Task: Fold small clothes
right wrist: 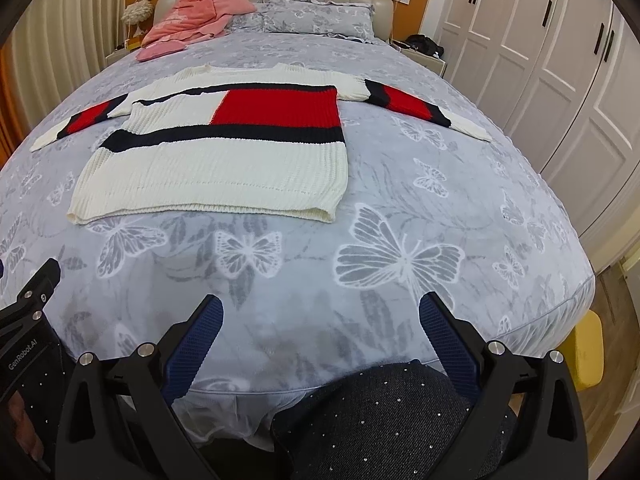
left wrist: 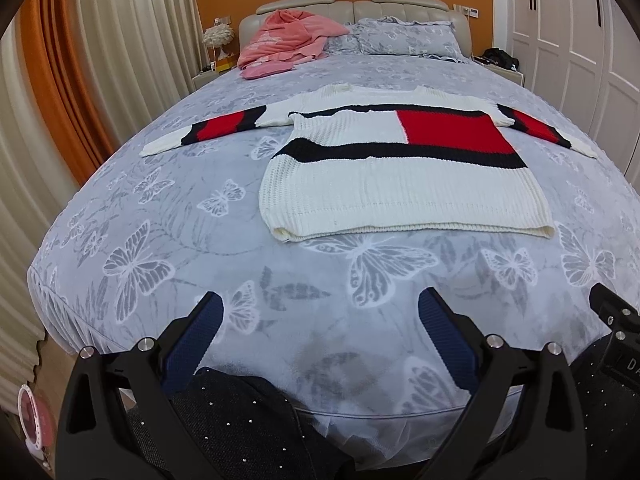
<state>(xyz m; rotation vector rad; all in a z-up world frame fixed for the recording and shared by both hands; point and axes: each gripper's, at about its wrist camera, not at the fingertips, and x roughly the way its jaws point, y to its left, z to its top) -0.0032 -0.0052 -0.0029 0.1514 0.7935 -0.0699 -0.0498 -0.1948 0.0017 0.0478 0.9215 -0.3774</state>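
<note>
A white knit sweater with red and navy blocks lies flat on the bed, sleeves spread out to both sides; it also shows in the right wrist view. My left gripper is open and empty, hovering over the near edge of the bed, well short of the sweater's hem. My right gripper is open and empty too, over the bed's near edge, to the right of the sweater. The right gripper's body shows at the right edge of the left wrist view.
The bed has a grey butterfly-print cover. A pink garment and pillows lie at the headboard. Curtains hang at left, white wardrobes stand at right. The person's dark sparkly knees are below.
</note>
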